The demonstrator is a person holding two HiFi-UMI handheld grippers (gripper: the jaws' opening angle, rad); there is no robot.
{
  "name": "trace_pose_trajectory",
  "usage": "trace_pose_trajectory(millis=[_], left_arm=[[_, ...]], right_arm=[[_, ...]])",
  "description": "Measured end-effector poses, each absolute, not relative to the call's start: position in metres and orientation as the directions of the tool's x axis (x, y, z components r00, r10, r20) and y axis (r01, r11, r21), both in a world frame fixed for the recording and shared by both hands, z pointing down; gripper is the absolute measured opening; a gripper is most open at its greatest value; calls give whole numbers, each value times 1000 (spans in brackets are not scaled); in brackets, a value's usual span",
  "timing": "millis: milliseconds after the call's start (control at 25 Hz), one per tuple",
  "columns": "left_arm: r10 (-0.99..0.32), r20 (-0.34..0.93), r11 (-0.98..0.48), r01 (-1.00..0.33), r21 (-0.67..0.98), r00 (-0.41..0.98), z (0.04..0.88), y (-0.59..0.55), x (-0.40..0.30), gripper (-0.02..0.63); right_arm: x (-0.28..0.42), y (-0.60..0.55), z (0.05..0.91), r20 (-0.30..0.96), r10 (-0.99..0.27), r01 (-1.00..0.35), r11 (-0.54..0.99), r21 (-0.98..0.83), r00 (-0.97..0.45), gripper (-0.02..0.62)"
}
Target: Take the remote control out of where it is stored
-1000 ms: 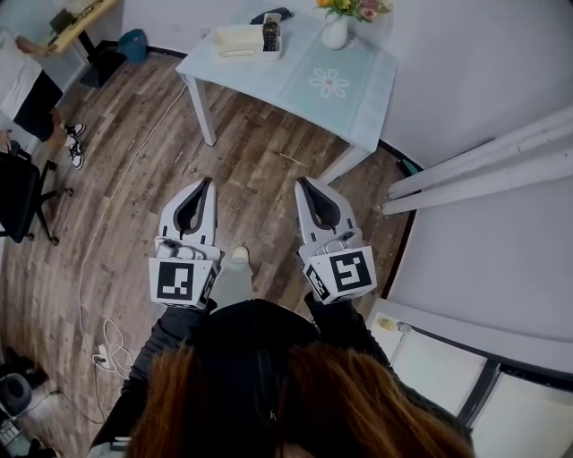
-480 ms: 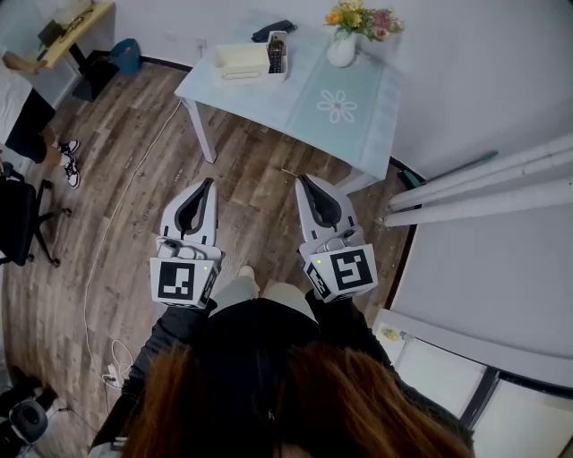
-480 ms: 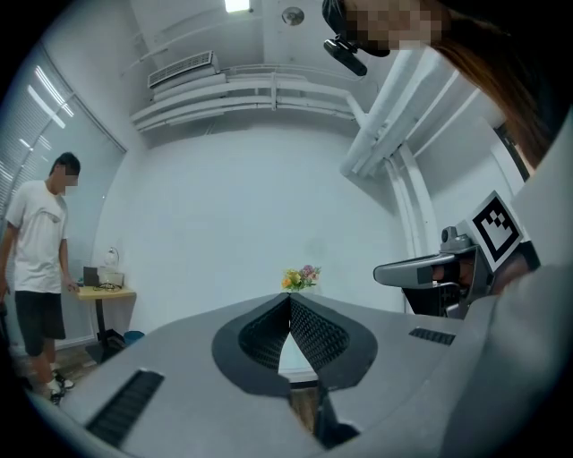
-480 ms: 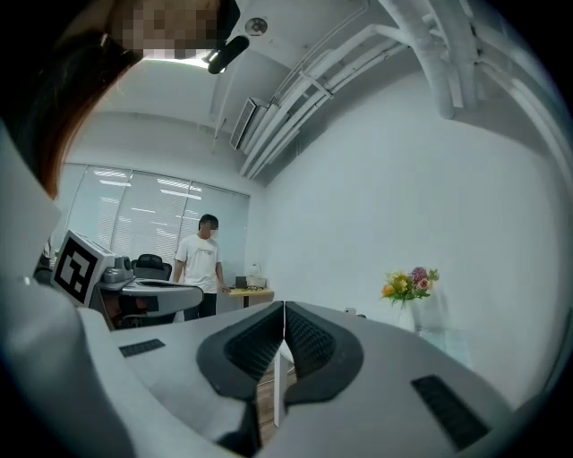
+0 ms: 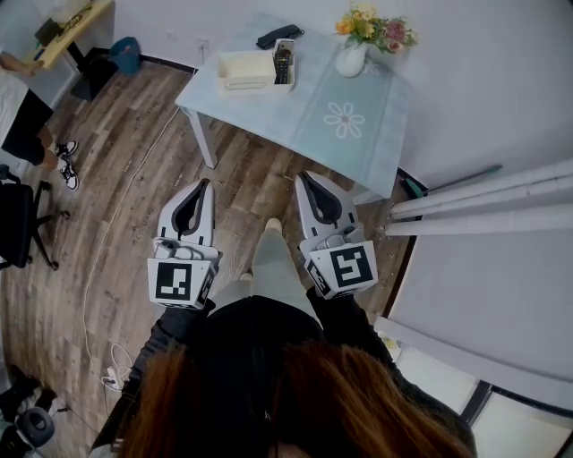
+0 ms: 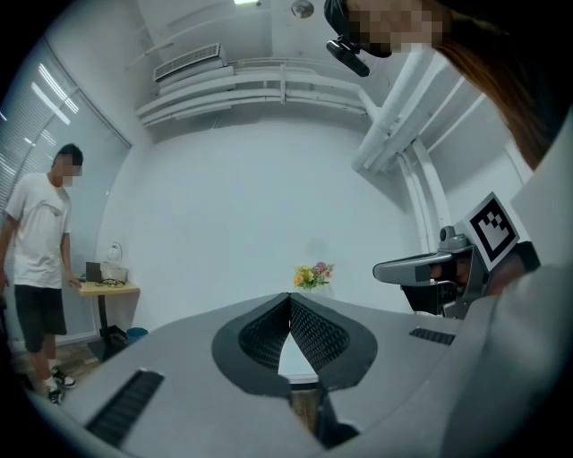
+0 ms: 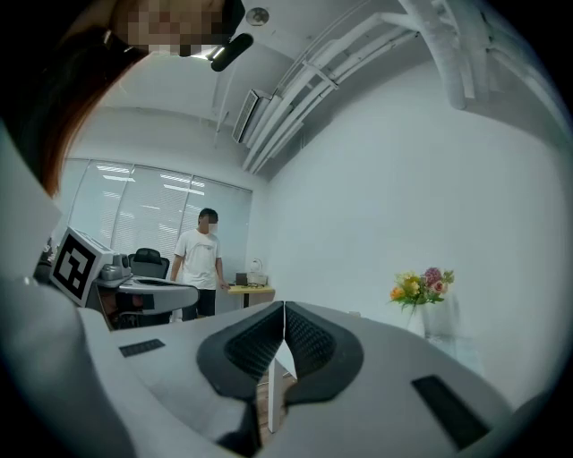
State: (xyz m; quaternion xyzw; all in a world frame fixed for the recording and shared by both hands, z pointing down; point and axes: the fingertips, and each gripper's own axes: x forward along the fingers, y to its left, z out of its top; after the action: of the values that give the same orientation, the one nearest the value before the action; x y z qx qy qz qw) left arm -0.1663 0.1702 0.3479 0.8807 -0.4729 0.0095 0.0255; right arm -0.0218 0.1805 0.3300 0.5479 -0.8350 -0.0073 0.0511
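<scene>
Since the earlier frame the table has been brought nearer in the head view. Its tray and vase are seen lower in the frame, and a pale trouser leg is now stretched forward between the two grippers.

The left gripper is held level over the wood-plank floor. Its jaws are pressed together with nothing between them, and the ribbed dark pads are seen meeting at the tip. The remote is found well ahead of it and a little to the right, laid lengthwise in the narrow right-hand compartment of the tray. It is a slim dark bar with rows of buttons, set in a white, straight-walled box. A second dark oblong thing is laid on the table just beyond the tray.

The right gripper is likewise closed and empty; from it the remote lies well ahead and slightly left.

The table top is seen as pale blue and matte, marked with a white flower motif and carried on white legs. The vase is white and rounded, filled with yellow and pink flowers. At far right, long white pipes are laid along the wall.
</scene>
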Motion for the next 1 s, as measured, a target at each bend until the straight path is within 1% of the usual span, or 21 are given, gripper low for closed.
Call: trace_pose_trajectory(millis=[80, 400, 1000], left_arm=[[-843, 59, -533, -845, 34, 534, 350, 160, -168, 8], [-869, 60, -490, -871, 33, 491, 348, 106, -159, 7], [-889, -2, -458, -889, 21, 458, 331, -33, -90, 8]], right_arm=[[-21, 167, 332, 77, -911, -909, 411, 65, -406, 15], [-7, 104, 333, 67, -896, -895, 443, 53, -440, 15], [53, -37, 320, 60, -863, -861, 504, 63, -501, 15]])
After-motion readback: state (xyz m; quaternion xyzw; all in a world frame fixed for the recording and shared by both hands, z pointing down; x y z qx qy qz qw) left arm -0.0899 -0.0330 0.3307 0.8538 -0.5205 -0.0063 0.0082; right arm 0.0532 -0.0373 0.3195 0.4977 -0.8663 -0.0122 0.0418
